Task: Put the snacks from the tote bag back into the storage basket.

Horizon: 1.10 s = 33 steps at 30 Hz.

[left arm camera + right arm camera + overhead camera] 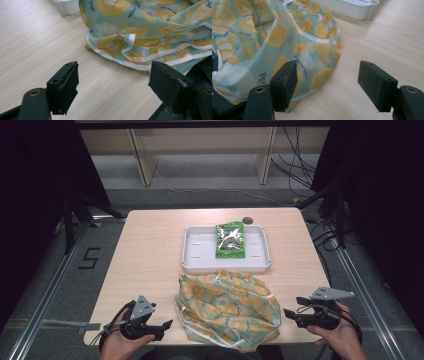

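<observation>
High view: a crumpled cloth bag [227, 307] printed with orange slices lies at the near edge of the table [150, 250], between the two hand-held tools, and just beyond it sits a white tray [197, 255] holding a green snack packet [230, 240]. The left gripper [167, 324] rests at the table's near-left corner and the right gripper [288, 312] at the near-right, each pointing inward toward the bag but apart from it. In the left gripper view the jaws stand spread wide over bare wood, with the bag's white-trimmed hem [130, 53] lying just ahead of them; in the right gripper view the jaws are likewise spread and pinch nothing — the fabric bulges up beside the left-hand jaw, though whether it touches I cannot tell. Judging from this, the work looks barely begun: the bag is still limp and unopened, the packet still in its tray, and nothing is gripped. Taking hold of the bag's edges appears to be what is left first — everything after that too.
</observation>
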Each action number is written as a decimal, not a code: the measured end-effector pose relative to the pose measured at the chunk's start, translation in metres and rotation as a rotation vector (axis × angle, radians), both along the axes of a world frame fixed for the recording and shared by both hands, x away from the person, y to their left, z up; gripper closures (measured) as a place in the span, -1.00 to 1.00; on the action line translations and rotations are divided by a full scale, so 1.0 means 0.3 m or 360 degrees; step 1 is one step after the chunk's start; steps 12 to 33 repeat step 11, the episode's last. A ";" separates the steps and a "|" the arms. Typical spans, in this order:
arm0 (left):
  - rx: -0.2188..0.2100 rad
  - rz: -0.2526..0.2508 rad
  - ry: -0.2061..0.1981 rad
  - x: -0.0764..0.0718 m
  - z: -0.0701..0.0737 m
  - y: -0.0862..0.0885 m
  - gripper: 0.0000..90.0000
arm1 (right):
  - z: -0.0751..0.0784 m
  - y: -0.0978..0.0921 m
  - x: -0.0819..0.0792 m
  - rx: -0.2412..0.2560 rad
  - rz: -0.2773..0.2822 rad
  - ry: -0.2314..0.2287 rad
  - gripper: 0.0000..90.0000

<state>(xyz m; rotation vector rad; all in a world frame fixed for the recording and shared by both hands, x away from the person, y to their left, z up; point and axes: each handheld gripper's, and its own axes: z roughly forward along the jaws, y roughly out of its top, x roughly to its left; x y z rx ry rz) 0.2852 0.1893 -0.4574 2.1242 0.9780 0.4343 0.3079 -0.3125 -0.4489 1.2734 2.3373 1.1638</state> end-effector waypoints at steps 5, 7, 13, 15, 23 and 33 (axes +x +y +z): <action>0.0003 0.0003 -0.0011 -0.001 0.001 0.000 -0.48 | 0.002 -0.014 -0.013 0.0002 -0.0011 -0.0018 -0.28; 0.0001 0.0000 0.0000 0.001 0.000 0.000 -0.48 | -0.001 -0.020 -0.008 -0.0018 0.0013 -0.0055 -0.28; 0.0025 -0.0026 -0.0025 0.002 0.002 0.002 -0.49 | -0.005 -0.012 -0.011 -0.0003 -0.0001 -0.0027 -0.28; 0.0025 -0.0026 -0.0025 0.002 0.002 0.002 -0.49 | -0.005 -0.012 -0.011 -0.0003 -0.0001 -0.0027 -0.28; 0.0025 -0.0026 -0.0025 0.002 0.002 0.002 -0.49 | -0.005 -0.012 -0.011 -0.0003 -0.0001 -0.0027 -0.28; 0.0025 -0.0026 -0.0025 0.002 0.002 0.002 -0.49 | -0.005 -0.012 -0.011 -0.0003 -0.0001 -0.0027 -0.28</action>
